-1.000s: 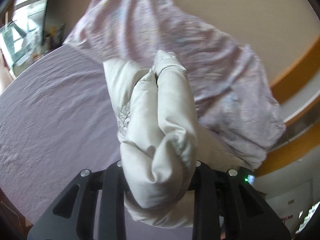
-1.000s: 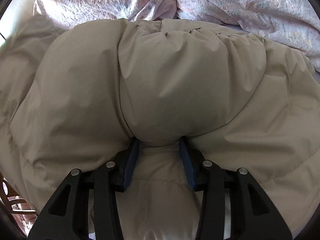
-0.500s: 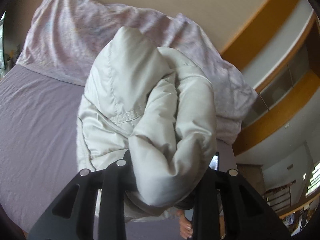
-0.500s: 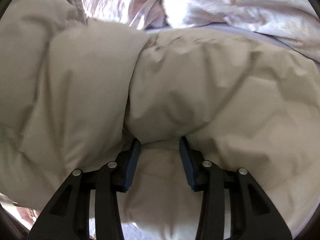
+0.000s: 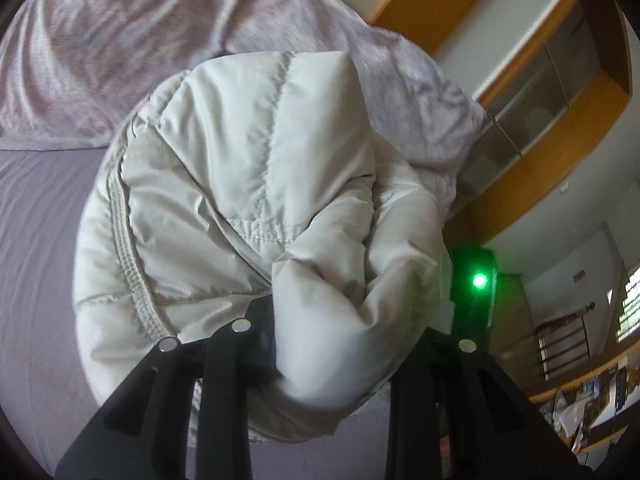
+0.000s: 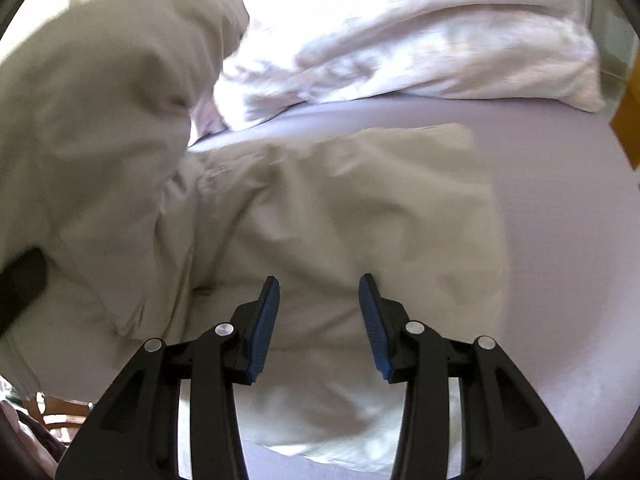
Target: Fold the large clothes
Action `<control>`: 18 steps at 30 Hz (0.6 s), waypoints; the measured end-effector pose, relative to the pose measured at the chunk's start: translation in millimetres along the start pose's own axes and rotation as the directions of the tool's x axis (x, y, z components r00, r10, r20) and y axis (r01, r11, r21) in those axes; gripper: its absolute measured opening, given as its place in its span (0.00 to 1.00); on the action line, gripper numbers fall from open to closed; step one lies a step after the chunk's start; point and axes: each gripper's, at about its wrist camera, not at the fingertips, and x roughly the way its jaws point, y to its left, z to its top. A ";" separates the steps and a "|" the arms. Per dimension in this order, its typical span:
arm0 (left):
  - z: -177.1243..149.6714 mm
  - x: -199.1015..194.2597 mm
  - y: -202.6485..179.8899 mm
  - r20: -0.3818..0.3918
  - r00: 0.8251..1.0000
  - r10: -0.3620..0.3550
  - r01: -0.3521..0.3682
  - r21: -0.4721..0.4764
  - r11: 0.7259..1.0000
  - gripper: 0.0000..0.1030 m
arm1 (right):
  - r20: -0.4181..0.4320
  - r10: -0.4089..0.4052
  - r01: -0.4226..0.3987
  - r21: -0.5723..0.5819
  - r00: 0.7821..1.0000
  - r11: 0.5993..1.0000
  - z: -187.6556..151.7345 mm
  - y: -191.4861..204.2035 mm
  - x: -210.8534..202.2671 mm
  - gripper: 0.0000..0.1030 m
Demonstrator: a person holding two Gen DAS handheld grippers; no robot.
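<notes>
The left gripper (image 5: 344, 344) is clamped on a thick bunch of the puffy jacket (image 5: 256, 184), the padded cloth swelling out between and over its fingers and hiding their tips. From that hold the jacket hangs lifted above the bed sheet (image 5: 36, 240), with a ribbed zipper edge curving down the jacket's left side. Beyond the jacket lies the crumpled floral duvet (image 5: 120, 56), and to the jacket's right a wooden wardrobe (image 5: 560, 152) runs along the wall.

The right gripper (image 6: 319, 320) stands with its blue pads (image 6: 264, 332) apart and nothing between them, hovering just above the part of the jacket (image 6: 328, 208) that lies spread on the sheet. To the left of that flat part, the raised portion droops in a heavy fold.

The step in hand appears to be carrying one lifted section over onto the flat body. The next move likely calls for laying that section down squarely while the free gripper steadies or smooths the lower layer, since the padding would tend to spring open.
</notes>
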 end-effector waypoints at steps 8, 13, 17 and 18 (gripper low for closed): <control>-22.8 51.6 -56.8 -0.127 0.992 0.006 0.007 0.101 0.995 0.27 | 0.042 -0.082 0.077 0.124 0.996 0.989 -10.9 -72.4 -33.6 0.44; -28.1 56.5 -80.8 -0.163 0.986 0.027 -0.001 0.158 0.987 0.41 | 0.050 -0.105 0.094 0.194 0.993 0.977 -17.5 -104.9 -44.1 0.44; -16.8 45.0 -96.7 -0.150 0.989 0.009 0.018 0.181 0.983 0.63 | 0.072 -0.110 0.093 0.207 0.991 0.974 -13.8 -113.4 -56.8 0.44; -15.9 40.4 -99.1 -0.144 0.989 0.015 0.013 0.190 0.982 0.65 | 0.082 -0.108 0.089 0.207 0.991 0.974 -11.3 -114.7 -61.4 0.44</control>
